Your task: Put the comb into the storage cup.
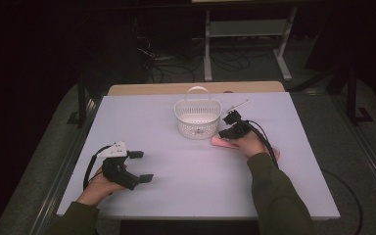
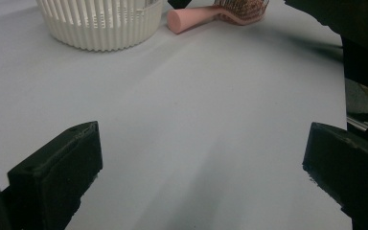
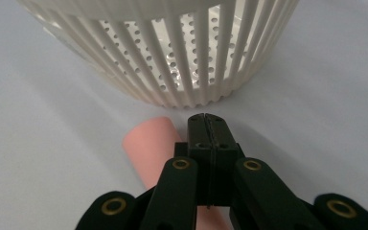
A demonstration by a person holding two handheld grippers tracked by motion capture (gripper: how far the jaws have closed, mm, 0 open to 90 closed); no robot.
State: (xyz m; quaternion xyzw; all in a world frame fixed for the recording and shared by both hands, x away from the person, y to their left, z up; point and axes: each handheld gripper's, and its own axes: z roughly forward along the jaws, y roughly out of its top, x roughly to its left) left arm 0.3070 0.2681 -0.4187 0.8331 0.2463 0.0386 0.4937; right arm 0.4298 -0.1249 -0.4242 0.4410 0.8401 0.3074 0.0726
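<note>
On the white counter (image 1: 176,161), near its far middle, a white slotted basket (image 1: 197,119) with a loop handle is standing upright, and a pink hairbrush (image 1: 223,142) is lying flat just beside its right base. From the left gripper view the hairbrush handle (image 2: 191,19) is pointing its round end toward the basket (image 2: 100,24), close but apart from it, with the bristle head (image 2: 242,8) farther off at the frame top. Right gripper (image 1: 230,123) is hovering directly over the hairbrush handle (image 3: 151,148), aimed at the basket wall (image 3: 172,52); its jaws are pressed fully together with nothing between them, the handle sitting below and to one side of the tips, whether touching I cannot tell. A hand in a dark green sleeve (image 1: 274,191) is holding that gripper, its black cable trailing back over the counter. Left gripper (image 1: 143,166) is sitting low at the near left of the counter, well apart from basket and hairbrush, pointing right; its jaws are spread wide, gripping nothing, bare counter (image 2: 196,134) showing between them. Beyond the counter's far edge a strip of tan board (image 1: 142,89) is showing.
</note>
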